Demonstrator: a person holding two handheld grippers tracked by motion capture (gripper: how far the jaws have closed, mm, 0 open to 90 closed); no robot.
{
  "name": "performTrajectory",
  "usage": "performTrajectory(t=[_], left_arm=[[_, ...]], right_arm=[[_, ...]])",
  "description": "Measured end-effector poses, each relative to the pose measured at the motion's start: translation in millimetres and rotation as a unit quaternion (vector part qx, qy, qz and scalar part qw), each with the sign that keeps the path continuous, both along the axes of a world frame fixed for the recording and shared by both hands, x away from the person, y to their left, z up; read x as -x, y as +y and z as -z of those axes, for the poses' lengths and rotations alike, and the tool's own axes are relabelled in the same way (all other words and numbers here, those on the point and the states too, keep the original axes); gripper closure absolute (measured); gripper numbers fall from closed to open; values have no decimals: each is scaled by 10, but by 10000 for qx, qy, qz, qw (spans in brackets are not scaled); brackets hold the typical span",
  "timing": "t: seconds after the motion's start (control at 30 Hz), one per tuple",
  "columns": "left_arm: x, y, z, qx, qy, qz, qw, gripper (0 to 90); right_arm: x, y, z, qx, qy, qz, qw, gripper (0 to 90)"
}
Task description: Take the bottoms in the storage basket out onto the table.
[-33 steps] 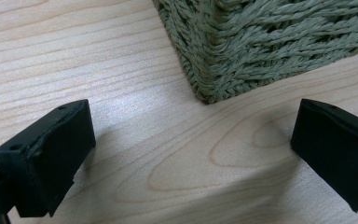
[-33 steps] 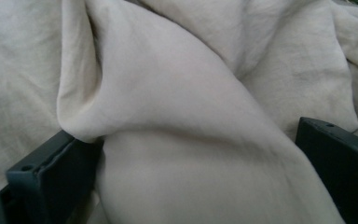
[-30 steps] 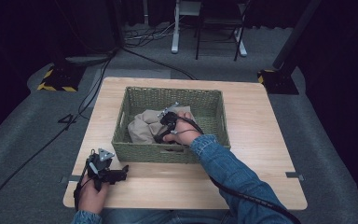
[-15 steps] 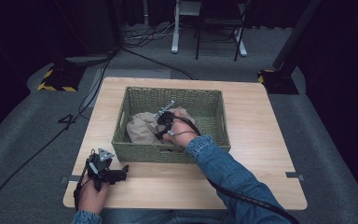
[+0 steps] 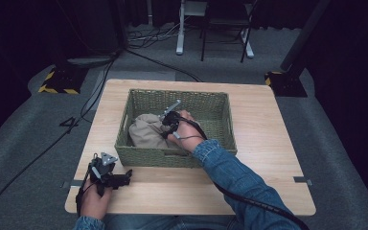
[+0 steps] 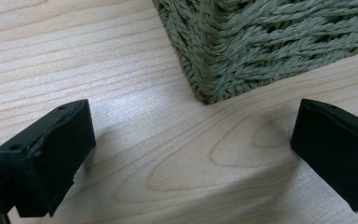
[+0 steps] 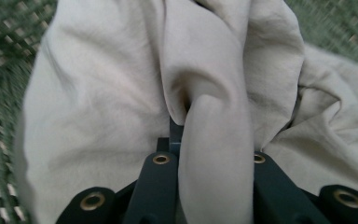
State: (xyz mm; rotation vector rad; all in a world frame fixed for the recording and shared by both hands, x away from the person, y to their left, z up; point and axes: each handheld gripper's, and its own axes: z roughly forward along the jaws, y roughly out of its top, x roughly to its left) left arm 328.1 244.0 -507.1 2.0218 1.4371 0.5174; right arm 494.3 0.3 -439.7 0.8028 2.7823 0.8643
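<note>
Right gripper (image 5: pixel 168 125) inside green wicker basket (image 5: pixel 220 111), jaws just closed, clamped on fold of beige cloth (image 7: pixel 214 140). Left gripper (image 5: pixel 117 179) resting on wooden table (image 5: pixel 268 143) beside basket corner, jaws apart.

Both tools low, right one clamped, left one idle

The right tool (image 5: pixel 168 125) is reached forward at the end of a denim-sleeved forearm (image 5: pixel 230 172), tipped downward, its jaws having just been closing and now pinched tight on a fold of beige cloth (image 7: pixel 214 154). The left tool (image 5: pixel 109 172) lies level in the left hand (image 5: pixel 96 201) near the bench's (image 5: pixel 268 143) near edge, pointing rightward, jaws spread wide with nothing between them.
</note>
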Motion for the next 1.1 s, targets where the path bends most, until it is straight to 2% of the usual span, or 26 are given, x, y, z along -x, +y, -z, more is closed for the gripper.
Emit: performTrajectory(t=[0.13,0.23,0.33,0.4,0.57,0.7,0.73,0.87,0.93,0.97,1.1], left_arm=[[0,0,0,-1,0,1,10000,0],[0,0,1,0,-4,-1,10000,0],[0,2,-1,-12,5,9,10000,0],[0,2,-1,-12,5,9,10000,0],[-1,2,-1,-15,-2,9,10000,0],[-1,2,-1,-15,-3,9,10000,0],[-1,2,0,-16,-7,11,10000,0],[-1,2,0,-13,-5,8,10000,0],[-1,2,0,-12,-4,8,10000,0],[-1,2,0,-14,-5,8,10000,0],[-1,2,-1,-14,-3,8,10000,0]], right_arm=[[1,-59,-142,-321,-151,0,9994,819],[3,-98,-233,-467,-230,32,9986,820],[14,-166,-360,-732,-344,95,9967,820],[23,-182,-392,-796,-360,101,9961,820],[52,-246,-550,-1148,-486,161,9921,820],[58,-281,-654,-1264,-605,187,9900,820],[57,-304,-705,-1346,-669,217,9884,820],[59,-337,-761,-1442,-771,255,9862,820],[94,-365,-827,-1546,-944,249,9831,820],[94,-365,-827,-1546,-944,249,9831,820],[109,-402,-928,-1680,-1138,279,9788,820]])
